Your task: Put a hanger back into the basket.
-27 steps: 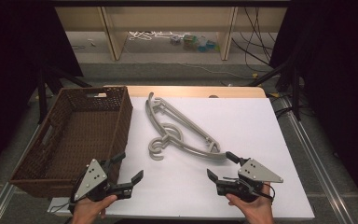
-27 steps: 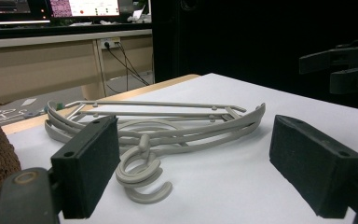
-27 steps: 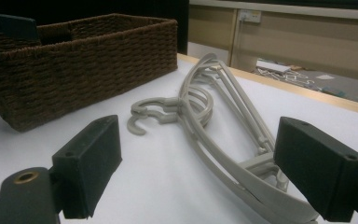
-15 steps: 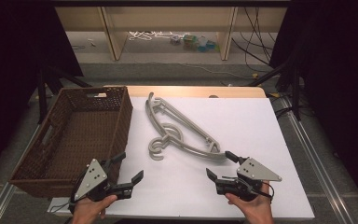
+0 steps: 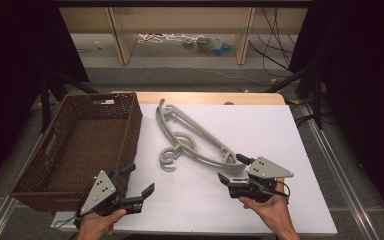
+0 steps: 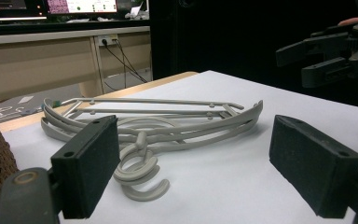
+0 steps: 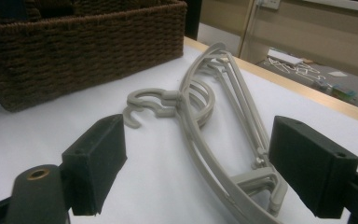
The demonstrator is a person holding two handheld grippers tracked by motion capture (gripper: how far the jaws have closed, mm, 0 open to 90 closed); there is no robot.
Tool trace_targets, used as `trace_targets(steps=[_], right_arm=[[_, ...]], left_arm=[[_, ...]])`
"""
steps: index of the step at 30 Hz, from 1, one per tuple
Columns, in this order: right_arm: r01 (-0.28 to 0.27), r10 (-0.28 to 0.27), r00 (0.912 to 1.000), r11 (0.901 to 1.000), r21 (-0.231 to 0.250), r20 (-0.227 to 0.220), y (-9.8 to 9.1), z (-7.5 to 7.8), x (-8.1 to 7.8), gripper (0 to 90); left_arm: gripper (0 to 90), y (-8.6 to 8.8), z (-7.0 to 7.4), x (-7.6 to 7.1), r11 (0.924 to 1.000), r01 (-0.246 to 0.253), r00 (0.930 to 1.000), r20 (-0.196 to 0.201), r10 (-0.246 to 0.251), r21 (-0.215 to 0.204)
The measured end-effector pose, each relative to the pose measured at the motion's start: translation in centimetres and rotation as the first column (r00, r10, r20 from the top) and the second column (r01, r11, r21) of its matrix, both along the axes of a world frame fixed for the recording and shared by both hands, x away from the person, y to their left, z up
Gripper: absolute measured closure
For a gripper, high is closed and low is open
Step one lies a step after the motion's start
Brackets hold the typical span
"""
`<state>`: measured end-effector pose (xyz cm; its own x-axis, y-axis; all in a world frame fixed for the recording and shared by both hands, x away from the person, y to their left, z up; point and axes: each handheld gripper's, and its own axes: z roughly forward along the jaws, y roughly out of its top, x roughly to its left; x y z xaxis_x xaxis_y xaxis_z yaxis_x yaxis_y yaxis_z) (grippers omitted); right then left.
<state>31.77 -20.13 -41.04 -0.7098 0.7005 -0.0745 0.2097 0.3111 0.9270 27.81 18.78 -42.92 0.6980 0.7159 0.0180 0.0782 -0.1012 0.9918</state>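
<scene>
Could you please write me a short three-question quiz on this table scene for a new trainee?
1. True or false: the grey hangers lie inside the wicker basket.
2. Which claw is nearer the hangers' end: A) the left claw or B) the right claw?
3. Fill in: both claws have their jaws ____.

Key:
1. False; the hangers lie on the white table surface, beside the basket.
2. B; the right claw sits close to the hangers' near end, while the left claw is by the basket's near corner.
3. Open; in each gripper view the two pads stand wide apart with nothing between them.
</scene>
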Motion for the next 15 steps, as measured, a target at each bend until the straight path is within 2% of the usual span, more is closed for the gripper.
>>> trace_targets(steps=[3, 4, 8, 9, 10, 11, 13, 15], right_arm=[[-0.007, 0.007, 0.9999, 0.9999, -0.010, -0.015, 0.1, 0.2, 0.4, 20.8], [-0.009, 0.008, 0.9992, 0.9997, -0.022, -0.039, 0.3, 0.4, 0.8, 21.0], [-0.033, 0.030, 0.9981, 0.9983, -0.048, -0.054, 0.6, 0.6, 1.5, 22.0], [-0.064, 0.058, 0.9953, 0.9950, -0.077, -0.078, 1.2, 0.8, 2.1, 25.2], [-0.064, 0.058, 0.9953, 0.9950, -0.077, -0.078, 1.2, 0.8, 2.1, 25.2], [-0.079, 0.069, 0.9926, 0.9919, -0.100, -0.100, 1.7, 0.8, 2.7, 25.8], [-0.084, 0.072, 0.9918, 0.9904, -0.110, -0.106, 2.0, 0.8, 3.0, 26.3], [-0.108, 0.093, 0.9889, 0.9850, -0.134, -0.116, 2.7, 0.8, 3.6, 29.9]], left_arm=[[15.8, 0.0, 0.0, 0.0, 1.0000, 0.001, 1.0000, 0.002, -0.001, 0.001], [15.8, 0.0, 0.0, 0.0, 1.0000, 0.000, 1.0000, 0.001, 0.000, -0.001], [15.8, 0.0, 0.0, 0.0, 1.0000, 0.002, 1.0000, 0.005, -0.002, 0.006], [15.8, 0.0, 0.1, 0.0, 1.0000, 0.001, 1.0000, 0.005, -0.001, 0.003], [15.8, 0.0, 0.1, 0.0, 1.0000, 0.001, 1.0000, 0.004, -0.001, 0.003], [15.9, 0.0, 0.0, 0.0, 1.0000, 0.001, 1.0000, 0.000, -0.001, -0.003], [15.8, -0.1, 0.0, 0.0, 0.9999, 0.006, 1.0000, 0.005, -0.006, -0.009], [15.8, 0.0, 0.1, 0.0, 1.0000, 0.006, 1.0000, 0.007, -0.006, 0.002]])
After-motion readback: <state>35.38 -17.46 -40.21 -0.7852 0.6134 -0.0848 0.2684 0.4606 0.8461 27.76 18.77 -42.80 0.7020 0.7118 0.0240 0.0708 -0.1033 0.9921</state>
